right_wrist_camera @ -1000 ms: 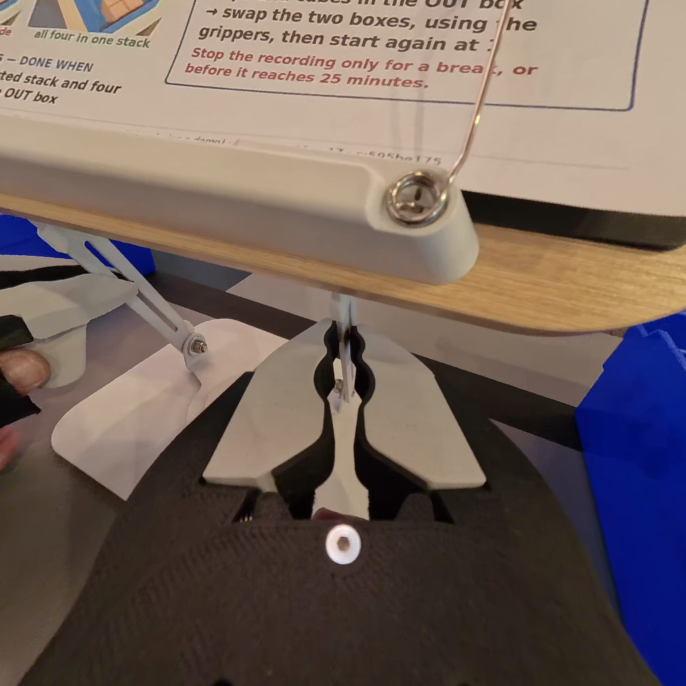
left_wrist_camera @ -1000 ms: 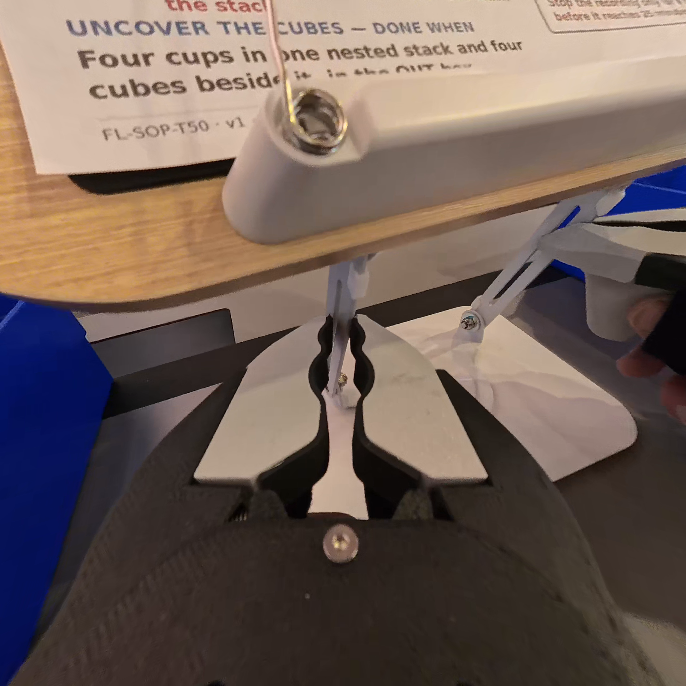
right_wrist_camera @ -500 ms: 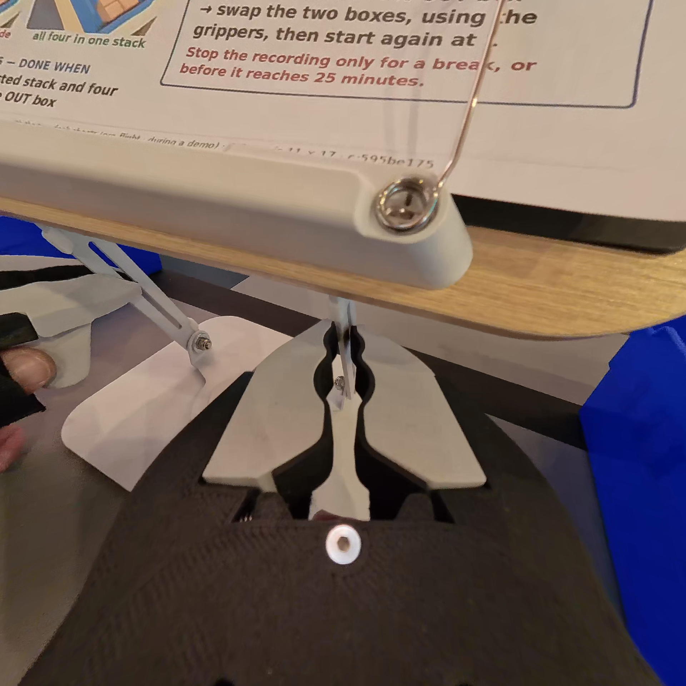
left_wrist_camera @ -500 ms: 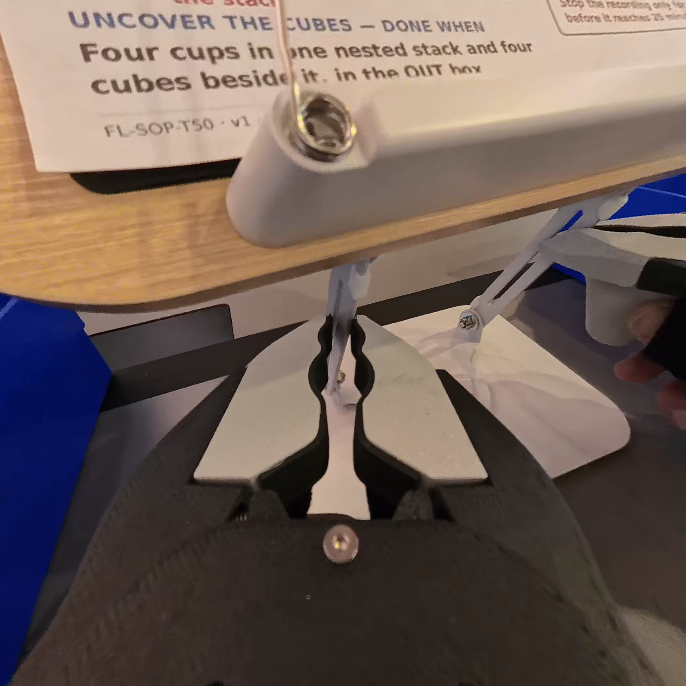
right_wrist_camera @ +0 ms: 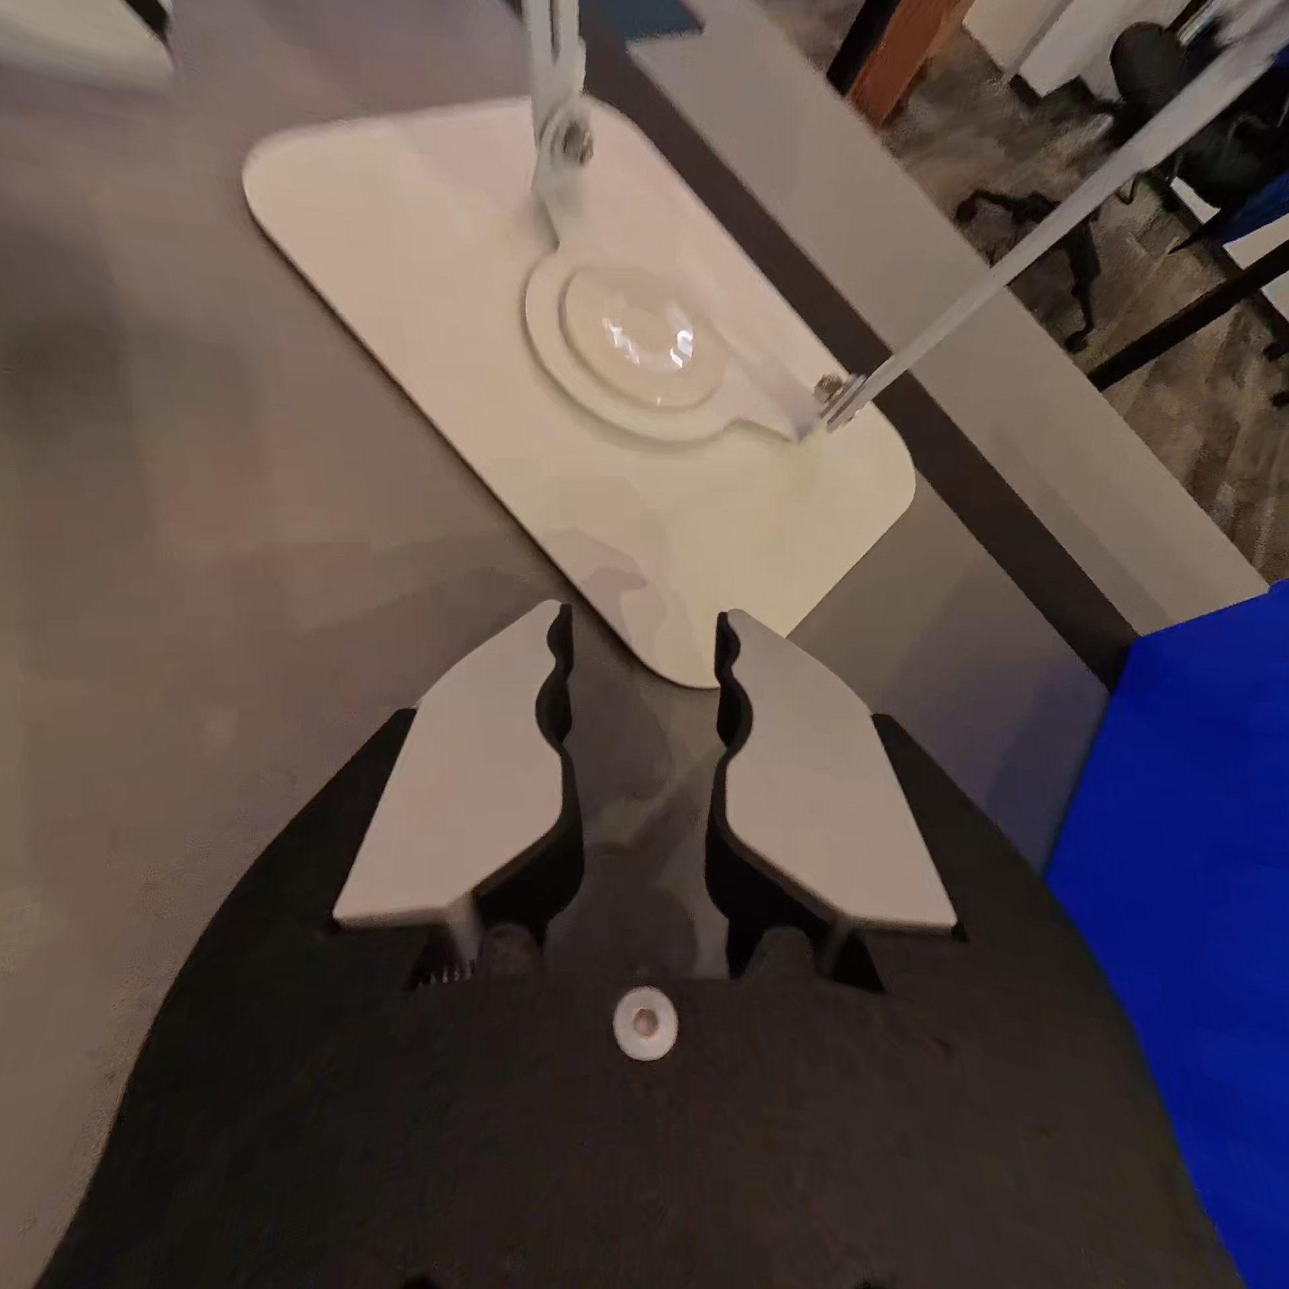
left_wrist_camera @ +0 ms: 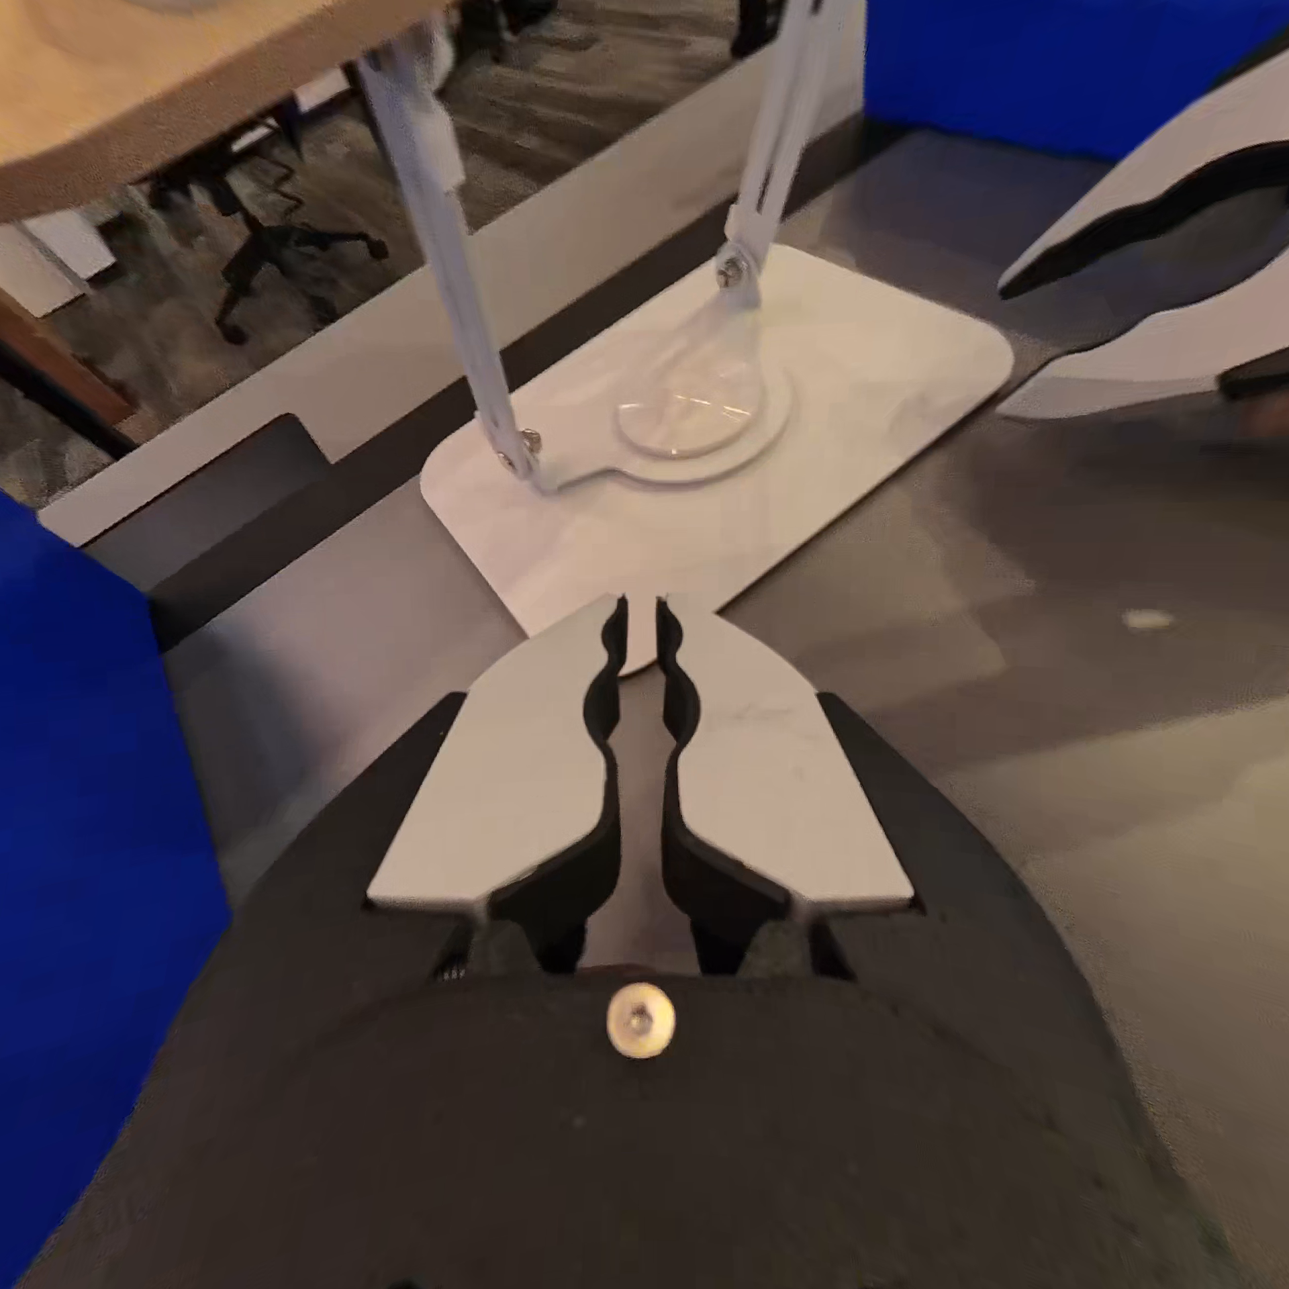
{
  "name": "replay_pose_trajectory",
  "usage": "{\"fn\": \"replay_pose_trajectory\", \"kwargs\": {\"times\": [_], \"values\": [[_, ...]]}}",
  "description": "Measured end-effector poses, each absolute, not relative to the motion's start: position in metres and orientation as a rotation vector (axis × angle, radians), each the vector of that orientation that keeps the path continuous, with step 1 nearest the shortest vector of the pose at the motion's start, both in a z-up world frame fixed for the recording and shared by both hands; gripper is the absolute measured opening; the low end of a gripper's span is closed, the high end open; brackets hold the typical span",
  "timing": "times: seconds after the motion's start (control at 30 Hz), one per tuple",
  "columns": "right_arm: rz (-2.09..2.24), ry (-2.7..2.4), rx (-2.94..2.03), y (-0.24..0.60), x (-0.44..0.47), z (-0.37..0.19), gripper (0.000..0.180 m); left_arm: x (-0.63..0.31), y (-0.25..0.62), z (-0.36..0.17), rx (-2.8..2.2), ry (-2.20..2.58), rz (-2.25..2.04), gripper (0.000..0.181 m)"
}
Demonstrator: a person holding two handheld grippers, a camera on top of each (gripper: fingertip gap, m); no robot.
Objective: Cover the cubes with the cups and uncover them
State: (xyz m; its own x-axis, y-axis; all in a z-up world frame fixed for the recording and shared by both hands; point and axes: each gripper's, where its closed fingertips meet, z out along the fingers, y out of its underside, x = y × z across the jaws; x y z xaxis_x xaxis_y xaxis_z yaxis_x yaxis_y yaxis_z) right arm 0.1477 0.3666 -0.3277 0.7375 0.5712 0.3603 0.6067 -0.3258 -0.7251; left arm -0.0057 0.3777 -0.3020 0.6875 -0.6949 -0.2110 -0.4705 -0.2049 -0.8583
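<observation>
No cups or cubes are in view. My left gripper (left_wrist_camera: 640,600) hovers over the grey table just short of the near corner of a white stand base (left_wrist_camera: 697,530). Its jaws are a narrow gap apart and hold nothing. My right gripper (right_wrist_camera: 645,617) is open and empty at the near corner of the same base (right_wrist_camera: 432,293). The right gripper also shows in the left wrist view (left_wrist_camera: 1151,230) at the upper right, jaws apart.
Two white struts (left_wrist_camera: 446,244) (left_wrist_camera: 767,139) rise from the base to a wooden board (left_wrist_camera: 139,91). Blue boxes stand at the left (left_wrist_camera: 77,802) and back right (left_wrist_camera: 1046,63), and at the right in the right wrist view (right_wrist_camera: 1186,872). Office chairs lie beyond the table edge.
Both grippers have let go of the stand's struts and drawn back from them. The right jaws have opened wide. The board with the sheet has moved up out of view.
</observation>
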Motion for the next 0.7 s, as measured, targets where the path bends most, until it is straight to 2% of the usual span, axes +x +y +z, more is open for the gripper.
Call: {"fn": "replay_pose_trajectory", "kwargs": {"times": [0.27,0.43,0.6,0.7], "values": [[0.037,-0.899,-2.103,0.368,0.146,-0.339,0.016,0.014,0.372,-0.333,-1.964,1.140,-0.243,0.000],[0.061,-0.936,-2.129,0.367,0.145,-0.341,0.017,0.016,0.376,-0.342,-2.018,1.176,-0.238,0.000],[0.043,-0.973,-2.158,0.370,0.147,-0.343,0.027,0.018,0.382,-0.345,-2.028,1.195,-0.203,0.000],[0.039,-1.000,-2.153,0.371,0.144,-0.344,0.019,0.024,0.383,-0.346,-2.028,1.211,-0.220,0.000]]}}
